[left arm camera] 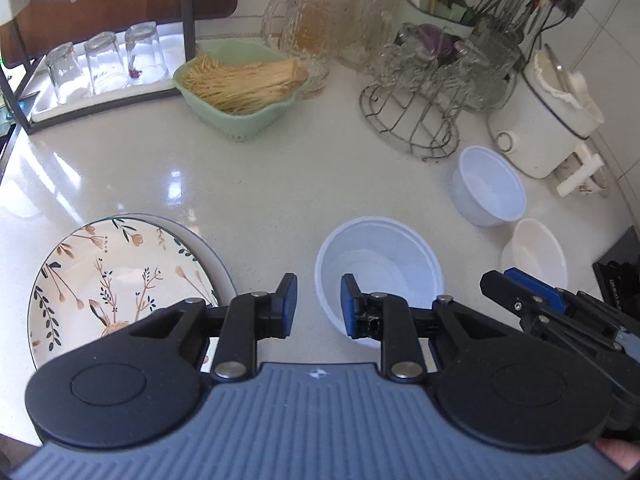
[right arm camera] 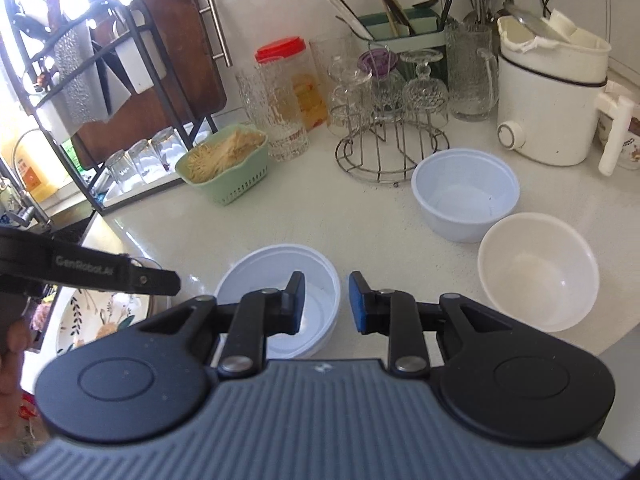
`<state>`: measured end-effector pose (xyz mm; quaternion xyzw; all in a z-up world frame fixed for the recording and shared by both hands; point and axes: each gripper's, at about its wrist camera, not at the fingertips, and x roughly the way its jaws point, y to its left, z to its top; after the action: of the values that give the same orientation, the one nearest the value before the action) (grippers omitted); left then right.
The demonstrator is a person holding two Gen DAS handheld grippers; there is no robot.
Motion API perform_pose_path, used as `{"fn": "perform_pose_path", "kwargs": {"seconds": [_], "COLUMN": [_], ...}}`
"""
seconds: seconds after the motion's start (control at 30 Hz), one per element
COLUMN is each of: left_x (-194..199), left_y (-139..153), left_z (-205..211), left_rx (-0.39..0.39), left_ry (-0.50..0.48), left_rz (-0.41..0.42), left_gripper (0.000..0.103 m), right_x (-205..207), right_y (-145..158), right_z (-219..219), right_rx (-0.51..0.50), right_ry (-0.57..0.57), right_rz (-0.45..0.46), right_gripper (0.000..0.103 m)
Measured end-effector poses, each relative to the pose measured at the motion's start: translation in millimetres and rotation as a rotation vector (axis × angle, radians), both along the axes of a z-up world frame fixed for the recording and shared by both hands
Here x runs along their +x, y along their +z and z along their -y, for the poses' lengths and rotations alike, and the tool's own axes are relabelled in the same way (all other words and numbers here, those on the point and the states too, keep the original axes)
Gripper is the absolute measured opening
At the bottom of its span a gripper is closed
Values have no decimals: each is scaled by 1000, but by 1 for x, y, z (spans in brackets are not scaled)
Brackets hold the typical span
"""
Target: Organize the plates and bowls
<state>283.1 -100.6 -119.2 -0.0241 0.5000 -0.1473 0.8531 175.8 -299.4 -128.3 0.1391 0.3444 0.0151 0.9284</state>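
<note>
The left gripper (left arm camera: 316,304) hung low over the white counter (left arm camera: 256,184), jaws parted and holding nothing. Its right pad sat over the near-left rim of the near white bowl (left arm camera: 380,276), its left pad over bare counter, so the rim lay just between and under the fingers, though contact could not be judged. To the left, close by, the floral plate (left arm camera: 112,280) rested on a second plate whose rim showed at its far right edge.

The right gripper (right arm camera: 324,302) was released too, empty, jaws apart. From its camera the same near white bowl (right arm camera: 280,300) lay under the left pad, the right pad clear of it over the counter. Off to the right stood the cream bowl (right arm camera: 538,272), upright, and just beyond it, touching or nearly so, the far white bowl (right arm camera: 466,196). The right gripper's fingers poked into the left camera's view beside the cream bowl (left arm camera: 534,256).

Far back: a green basket (left arm camera: 240,84), a wire glass rack (left arm camera: 412,116), a white pot (right arm camera: 552,100).
</note>
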Motion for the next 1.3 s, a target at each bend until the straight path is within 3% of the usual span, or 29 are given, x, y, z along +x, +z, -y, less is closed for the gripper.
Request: {"fn": "perform_pose_path", "kwargs": {"seconds": [0.3,0.57,1.0,1.3], "left_x": [-20,-31,-34,-31], "left_y": [45,62,64,61], "left_z": [-10,-26,-60,-65], "left_rx": [-20,18,-70,-90], "left_ry": [-33,-68,-127,-189], "left_rz": [123,215,215,231], "left_gripper": [27,27,27,27], "right_x": [-13,-18,-23,-26], "right_y": [39,66,85,85], "right_z": [-3,-22,-61,-69], "right_rx": [-1,-64,-97,-107], "right_ry": [-54,-56,-97,-168], "right_rz": [48,75,69,74], "right_gripper": [28,28,28,28]}}
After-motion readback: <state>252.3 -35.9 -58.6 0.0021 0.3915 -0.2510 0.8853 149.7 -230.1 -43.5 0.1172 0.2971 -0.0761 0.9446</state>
